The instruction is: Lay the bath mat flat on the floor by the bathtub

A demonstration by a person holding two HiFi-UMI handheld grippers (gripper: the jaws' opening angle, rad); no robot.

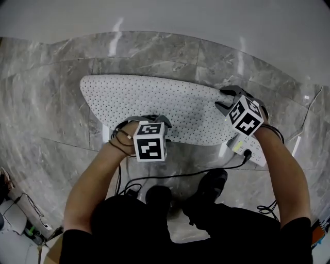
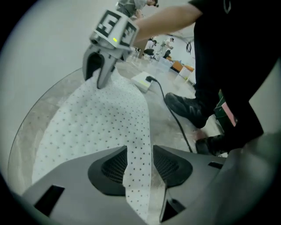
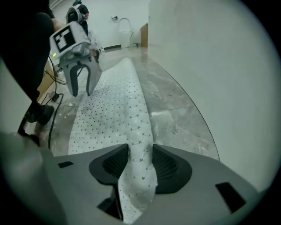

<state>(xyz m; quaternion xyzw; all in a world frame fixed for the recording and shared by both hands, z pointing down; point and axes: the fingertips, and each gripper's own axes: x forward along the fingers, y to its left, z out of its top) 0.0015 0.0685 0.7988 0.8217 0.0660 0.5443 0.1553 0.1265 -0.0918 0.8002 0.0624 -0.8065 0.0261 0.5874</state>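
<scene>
Straddling bath mat (image 1: pixel 154 100) near edge, left gripper (image 2: pixel 139 169) jaws apart; right gripper (image 3: pixel 139 169) jaws likewise parted around raised fold; mat on floor (image 1: pixel 51 113) along bathtub (image 1: pixel 154 15) edge.

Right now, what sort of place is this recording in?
Probably a bathroom, perhaps a mock-up: grey marble-look floor tiles, a curved white bathtub wall, and a white perforated bath mat beside it.

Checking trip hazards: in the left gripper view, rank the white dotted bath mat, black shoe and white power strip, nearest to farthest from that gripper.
1. White dotted bath mat: between its jaws.
2. Black shoe: right, midway.
3. White power strip: farthest, by the mat's far end.
</scene>
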